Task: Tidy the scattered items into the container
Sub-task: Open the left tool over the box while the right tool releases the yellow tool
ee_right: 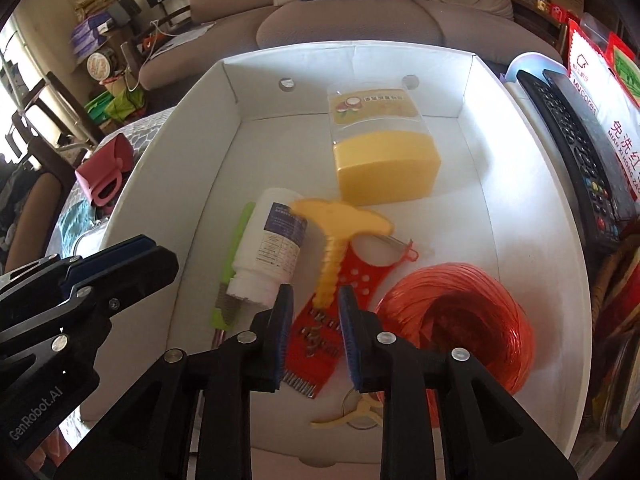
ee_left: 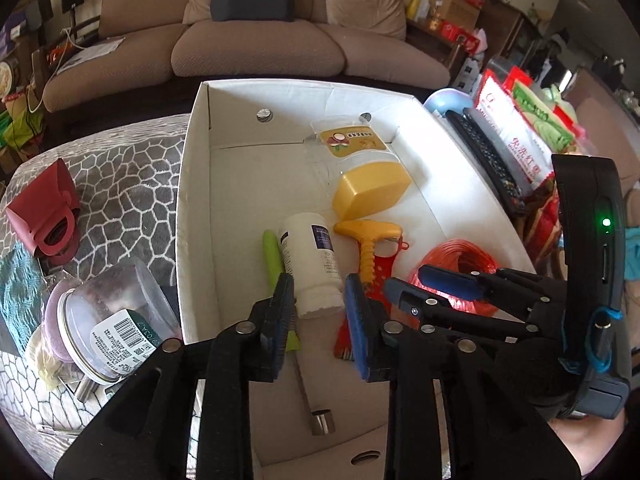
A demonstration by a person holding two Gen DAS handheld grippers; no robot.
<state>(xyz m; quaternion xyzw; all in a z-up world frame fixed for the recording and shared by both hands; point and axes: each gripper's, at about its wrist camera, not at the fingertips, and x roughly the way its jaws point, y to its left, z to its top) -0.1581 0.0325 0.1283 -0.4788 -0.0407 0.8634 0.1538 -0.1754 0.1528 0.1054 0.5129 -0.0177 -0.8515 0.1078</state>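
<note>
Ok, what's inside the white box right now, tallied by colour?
Yellow: 3 (lidded tub, peeler, small loop)
Red or orange: 2 (grater, twine coil)
White: 1 (bottle)
Green: 1 (green-handled tool)
Total: 7

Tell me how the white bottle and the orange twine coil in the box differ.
The white bottle is a smooth, opaque cylinder lying on its side; the orange twine coil is a glossy, stringy ring with a hollow middle. The bottle carries a printed label; the coil has none. Both lie inside the white box.
</note>
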